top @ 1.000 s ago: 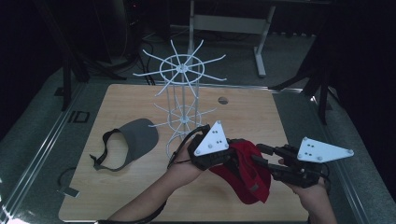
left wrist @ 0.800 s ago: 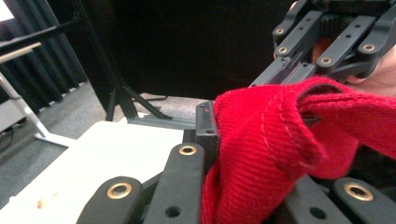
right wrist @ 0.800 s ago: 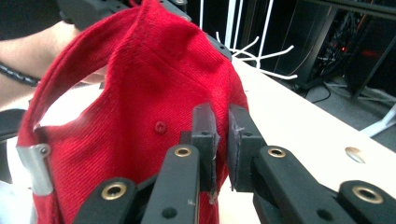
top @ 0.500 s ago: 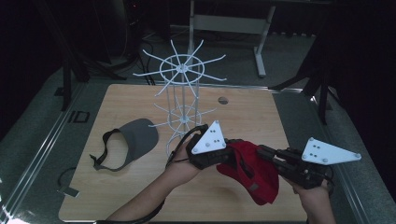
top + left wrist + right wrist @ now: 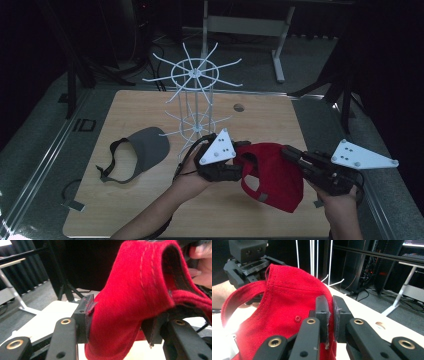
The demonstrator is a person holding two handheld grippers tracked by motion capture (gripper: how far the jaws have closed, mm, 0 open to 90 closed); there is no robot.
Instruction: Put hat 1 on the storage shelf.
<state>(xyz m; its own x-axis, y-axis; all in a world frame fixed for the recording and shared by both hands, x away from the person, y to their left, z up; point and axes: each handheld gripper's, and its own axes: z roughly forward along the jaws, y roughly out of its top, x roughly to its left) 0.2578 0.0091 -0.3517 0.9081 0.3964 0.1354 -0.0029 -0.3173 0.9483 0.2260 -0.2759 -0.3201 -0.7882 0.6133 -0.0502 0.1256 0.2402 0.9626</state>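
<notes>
Vs. a sec ago: left hand-held gripper [image 5: 239,169] jaws have just been opening, red fabric cap [image 5: 274,172] being left loose between them; cap shifted slightly rightward. Right hand-held gripper [image 5: 331,312] is being kept clamped on cap fabric, cap held above wooden desk [image 5: 150,210]. Count: 1 red cap, 1 grey visor [image 5: 142,147], 1 white wire rack [image 5: 196,107], 2 grippers.

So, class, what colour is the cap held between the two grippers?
Red; the cap shows best in the right gripper view.
</notes>
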